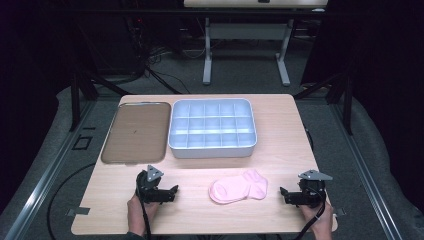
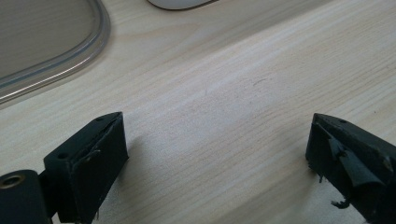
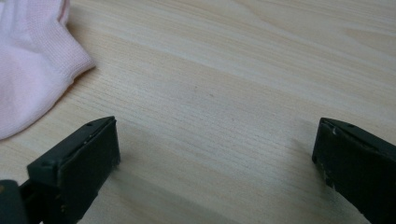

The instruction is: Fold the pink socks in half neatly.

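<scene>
A wooden table (image 1: 280, 130) has a few things on it. Near the front edge, in the middle, lies a pink sock (image 1: 238, 186). It is flat on the wood, and nothing is touching it.

At the back of the table sits a pale blue box (image 1: 213, 128) with many little square spaces inside. Just beside it, on the left, is a flat brown tray (image 1: 131, 133) with a clear rim. The 2 do not touch the sock.

The left hand-held gripper (image 1: 172, 190) is low over the table, to the left of the sock. Its 2 black jaws are spread wide apart with nothing between them, as the left gripper view shows. The tray's corner is up ahead of it.

The right hand-held gripper (image 1: 283, 192) is low over the table, to the right of the sock. Its 2 jaws are also spread wide with bare wood between them. In the right gripper view, the sock lies off to the left, near but not touching.
</scene>
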A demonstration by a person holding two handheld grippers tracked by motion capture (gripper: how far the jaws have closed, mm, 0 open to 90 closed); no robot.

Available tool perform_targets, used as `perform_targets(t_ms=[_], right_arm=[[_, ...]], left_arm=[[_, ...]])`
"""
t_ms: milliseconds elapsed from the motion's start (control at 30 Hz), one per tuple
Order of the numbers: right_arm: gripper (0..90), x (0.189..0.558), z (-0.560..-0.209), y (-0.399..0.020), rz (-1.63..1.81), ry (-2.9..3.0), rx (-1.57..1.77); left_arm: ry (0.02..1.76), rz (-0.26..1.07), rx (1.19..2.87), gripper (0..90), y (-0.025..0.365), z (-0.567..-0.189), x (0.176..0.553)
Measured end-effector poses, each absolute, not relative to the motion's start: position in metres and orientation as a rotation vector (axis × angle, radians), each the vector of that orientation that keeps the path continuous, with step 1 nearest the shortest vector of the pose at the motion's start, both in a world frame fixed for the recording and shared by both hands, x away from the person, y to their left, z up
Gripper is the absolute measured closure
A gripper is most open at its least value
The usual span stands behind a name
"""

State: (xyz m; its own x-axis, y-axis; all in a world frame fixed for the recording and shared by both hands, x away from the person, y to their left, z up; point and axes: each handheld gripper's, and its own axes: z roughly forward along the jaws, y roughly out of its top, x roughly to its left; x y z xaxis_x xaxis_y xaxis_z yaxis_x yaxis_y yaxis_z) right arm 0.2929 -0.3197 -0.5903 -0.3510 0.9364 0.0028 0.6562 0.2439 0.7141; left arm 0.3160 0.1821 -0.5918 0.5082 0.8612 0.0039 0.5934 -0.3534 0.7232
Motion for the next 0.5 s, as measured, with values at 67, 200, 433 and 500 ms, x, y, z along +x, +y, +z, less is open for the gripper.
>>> perform_targets(t_ms=[67, 200, 433, 500], right_arm=[[0.0, 0.2930, -0.5903, -0.3197, 0.883, 2.096, 1.455], [0.0, 0.2932, -0.5901, -0.3197, 0.881, 2.100, 1.456], [0.4, 0.2927, -0.5899, -0.3197, 0.879, 2.094, 1.460], [0.7, 0.2935, -0.5892, -0.3195, 0.876, 2.099, 1.467]], left_arm=[[1.185, 0.511, 2.080, 5.2, 0.1821, -0.5917, 0.3160], [1.186, 0.512, 2.079, 5.2, 0.1820, -0.5918, 0.3159], [1.186, 0.513, 2.079, 5.3, 0.1821, -0.5917, 0.3159], [1.185, 0.513, 2.080, 5.3, 0.1821, -0.5917, 0.3159]])
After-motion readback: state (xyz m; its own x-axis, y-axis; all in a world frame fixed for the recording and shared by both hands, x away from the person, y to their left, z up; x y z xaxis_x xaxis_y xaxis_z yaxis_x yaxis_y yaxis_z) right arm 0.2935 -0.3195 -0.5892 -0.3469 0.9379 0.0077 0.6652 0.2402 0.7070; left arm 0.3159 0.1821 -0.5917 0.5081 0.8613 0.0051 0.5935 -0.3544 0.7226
